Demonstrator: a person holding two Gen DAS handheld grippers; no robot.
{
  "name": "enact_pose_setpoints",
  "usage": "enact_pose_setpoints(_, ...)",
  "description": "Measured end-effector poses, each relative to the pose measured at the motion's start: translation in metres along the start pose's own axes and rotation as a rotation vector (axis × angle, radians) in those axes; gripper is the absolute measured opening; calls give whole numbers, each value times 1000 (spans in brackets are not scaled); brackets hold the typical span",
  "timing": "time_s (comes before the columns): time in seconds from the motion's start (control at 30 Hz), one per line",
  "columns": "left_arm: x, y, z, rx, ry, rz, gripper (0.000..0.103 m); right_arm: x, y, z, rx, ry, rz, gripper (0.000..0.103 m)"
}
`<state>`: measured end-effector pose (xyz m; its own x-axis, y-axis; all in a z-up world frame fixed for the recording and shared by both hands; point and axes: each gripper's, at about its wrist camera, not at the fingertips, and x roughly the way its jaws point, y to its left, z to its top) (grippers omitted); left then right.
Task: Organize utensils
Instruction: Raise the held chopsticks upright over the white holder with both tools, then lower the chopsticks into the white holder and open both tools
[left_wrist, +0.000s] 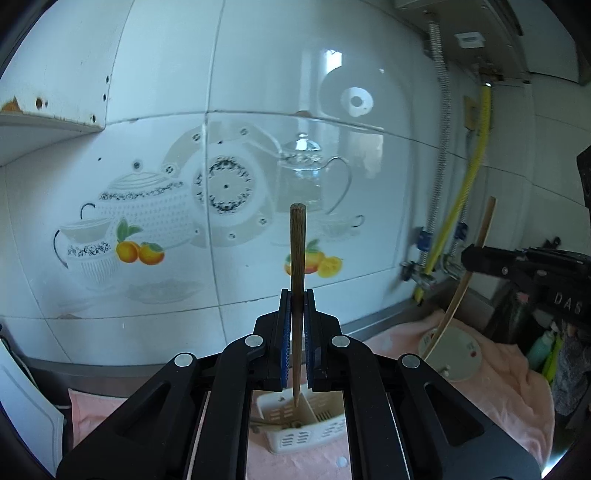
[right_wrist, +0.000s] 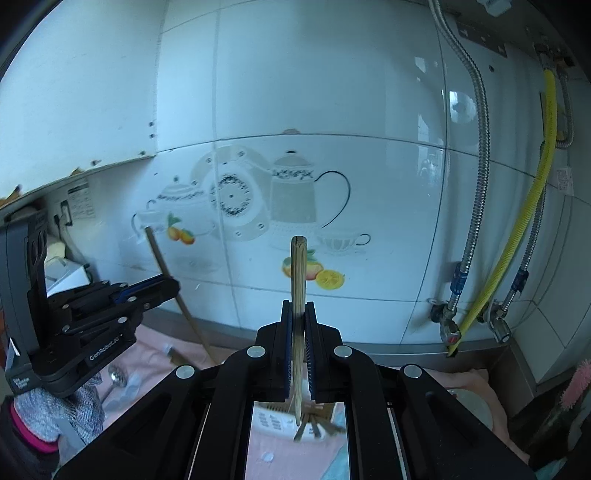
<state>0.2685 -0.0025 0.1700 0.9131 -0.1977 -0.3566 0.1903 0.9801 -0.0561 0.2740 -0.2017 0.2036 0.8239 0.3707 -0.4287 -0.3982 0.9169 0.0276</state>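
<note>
The white glossy tiled wall (left_wrist: 258, 92) with its printed teapots and fruit fills the far side of both my views. Below it a pink towel (left_wrist: 498, 369) covers the counter; my own black frames hide much of it. Near the middle of the towel stands one white slotted plastic utensil caddy (left_wrist: 295, 435), seen only through the gap in each frame, so I cannot count what lies in it; in the right view its contents blur into a few wooden sticks.

I hold two grippers. My left gripper (left_wrist: 297, 295) is clenched on one dark brown wooden chopstick (left_wrist: 297, 251), upright, its thin tip hanging over the caddy. My right gripper (right_wrist: 298, 306) is clamped on one pale bamboo chopstick (right_wrist: 298, 273), also upright above the caddy. Each shows in the other's view from the side, chopstick crossing the jaws.

On the right, a round cream disc (left_wrist: 458, 354) rests on the towel, partly cut off. One yellow corrugated hose (right_wrist: 543, 177) and two braided metal hoses run down the far right wall. A metal spoon (right_wrist: 118, 374) lies at near left, half hidden.
</note>
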Motion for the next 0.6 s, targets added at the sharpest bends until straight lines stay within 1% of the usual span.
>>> enact_pose_setpoints(0.23,24,15,-24,-29,68,22,5,29,-9,-3,18,5,-30,6)
enact_pose_setpoints(0.43,36,21,-41,-36,106,26,5,54,-16,-24,32,46,-41,6)
enact_pose_setpoints(0.6,39,23,-49,-36,126,25,5,66,-19,-37,39,80,-40,6)
